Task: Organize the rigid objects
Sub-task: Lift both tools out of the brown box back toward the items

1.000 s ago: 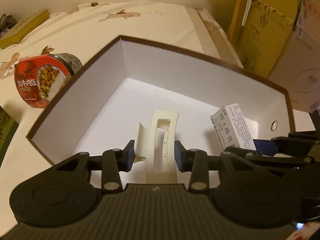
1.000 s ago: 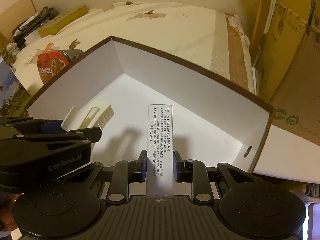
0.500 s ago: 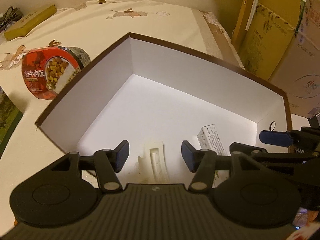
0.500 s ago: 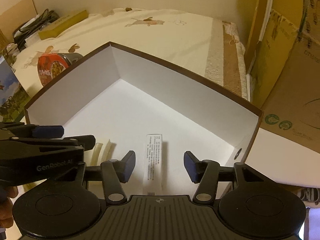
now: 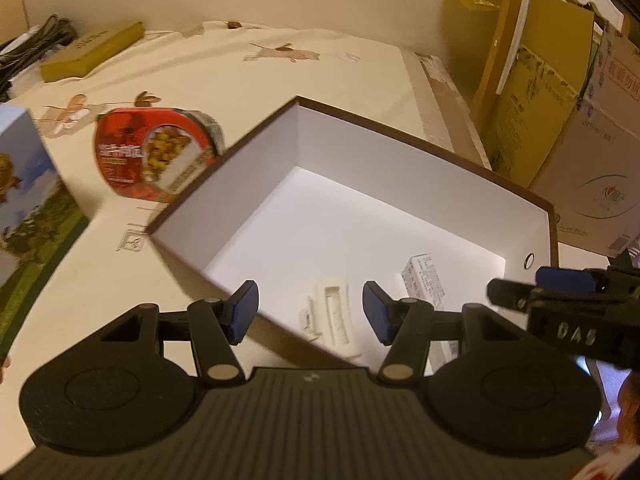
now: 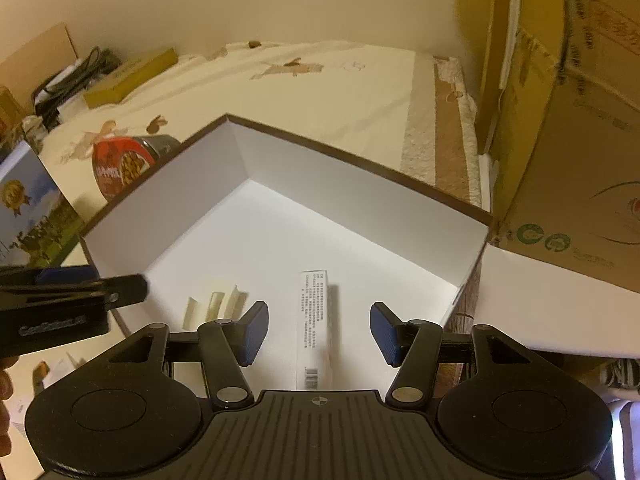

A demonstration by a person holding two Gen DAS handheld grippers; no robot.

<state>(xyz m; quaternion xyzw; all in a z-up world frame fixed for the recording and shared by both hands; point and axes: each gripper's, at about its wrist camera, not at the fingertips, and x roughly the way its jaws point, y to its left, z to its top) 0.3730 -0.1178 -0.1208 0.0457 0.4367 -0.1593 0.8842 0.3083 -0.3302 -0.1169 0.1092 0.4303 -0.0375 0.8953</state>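
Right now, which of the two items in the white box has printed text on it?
The slim white carton, below the right gripper. The cream plastic clip beside it is plain and unprinted.

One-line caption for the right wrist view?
Open right gripper above a white carton lying in the white box.

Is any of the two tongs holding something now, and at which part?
Nothing is held. The left tongs and right tongs are both open; the cream hair clip and the slim white carton lie free in the white box.
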